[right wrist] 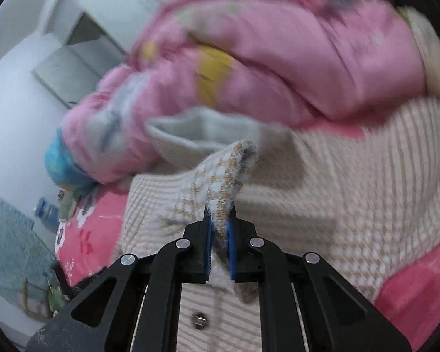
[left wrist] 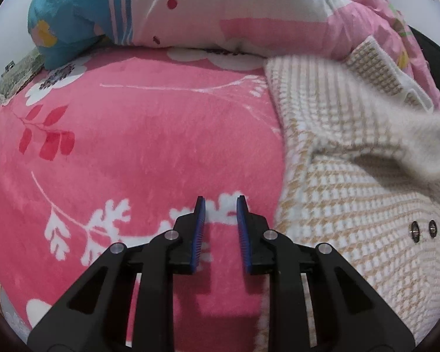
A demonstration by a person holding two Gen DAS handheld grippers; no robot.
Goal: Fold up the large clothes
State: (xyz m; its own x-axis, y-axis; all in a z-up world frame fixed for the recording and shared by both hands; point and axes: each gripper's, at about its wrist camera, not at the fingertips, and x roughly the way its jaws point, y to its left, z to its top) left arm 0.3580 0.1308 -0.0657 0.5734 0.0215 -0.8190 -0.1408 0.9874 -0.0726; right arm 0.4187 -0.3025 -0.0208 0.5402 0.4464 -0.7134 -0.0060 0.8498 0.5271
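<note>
The right claw [right wrist: 220, 214] grips a fold of the checked jacket [right wrist: 322, 193]; the left claw [left wrist: 221, 208] hangs slightly parted, empty, over the pink blanket [left wrist: 138, 146].

It was a bedroom in a home. A plush coral-pink blanket printed with white flowers and red leaves [left wrist: 138, 135] covered the bed, and at twelve o'clock lay a heaped pink cartoon-print quilt [left wrist: 249, 8] with a teal corner. In the right wrist view, white walls [right wrist: 11, 111] stood at nine o'clock.
</note>
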